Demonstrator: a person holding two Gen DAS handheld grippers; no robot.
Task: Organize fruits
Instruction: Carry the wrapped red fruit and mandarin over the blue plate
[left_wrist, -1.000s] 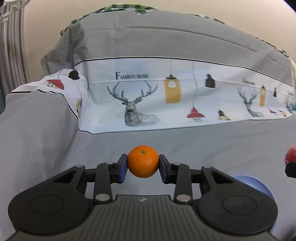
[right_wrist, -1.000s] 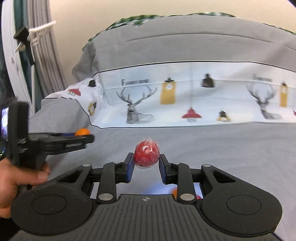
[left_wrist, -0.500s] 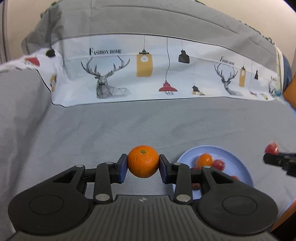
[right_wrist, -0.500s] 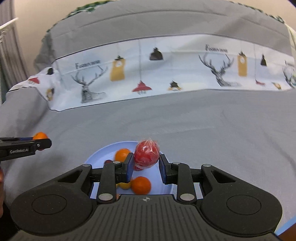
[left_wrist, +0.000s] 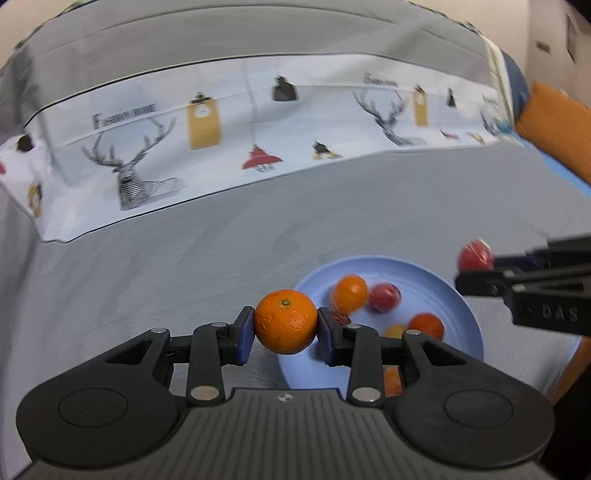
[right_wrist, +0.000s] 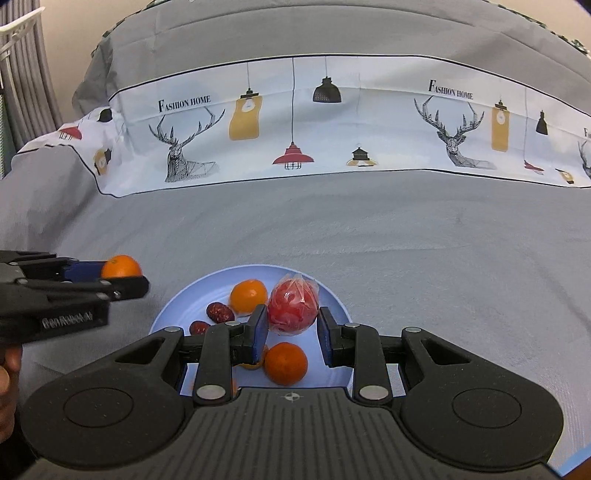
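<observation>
Fruits sit gripped in both tools: the left tool (left_wrist: 285, 328), low centre of its frame, clamps an orange (left_wrist: 286, 321) between blue pads, beside the blue plate (left_wrist: 458, 295). The right tool (right_wrist: 291, 328) pinches a red plastic-wrapped fruit (right_wrist: 293, 308) above that plate's oranges (right_wrist: 285, 363) and dates (right_wrist: 219, 312). The bed cover's (right_wrist: 332, 236) printed band reads "FASHION HOME" (right_wrist: 184, 102).

One round light-blue plate (right_wrist: 334, 295) — four round oranges (right_wrist: 248, 295), two wrinkled dark-red dates (right_wrist: 219, 312), one plastic-wrapped red fruit (right_wrist: 292, 310).
</observation>
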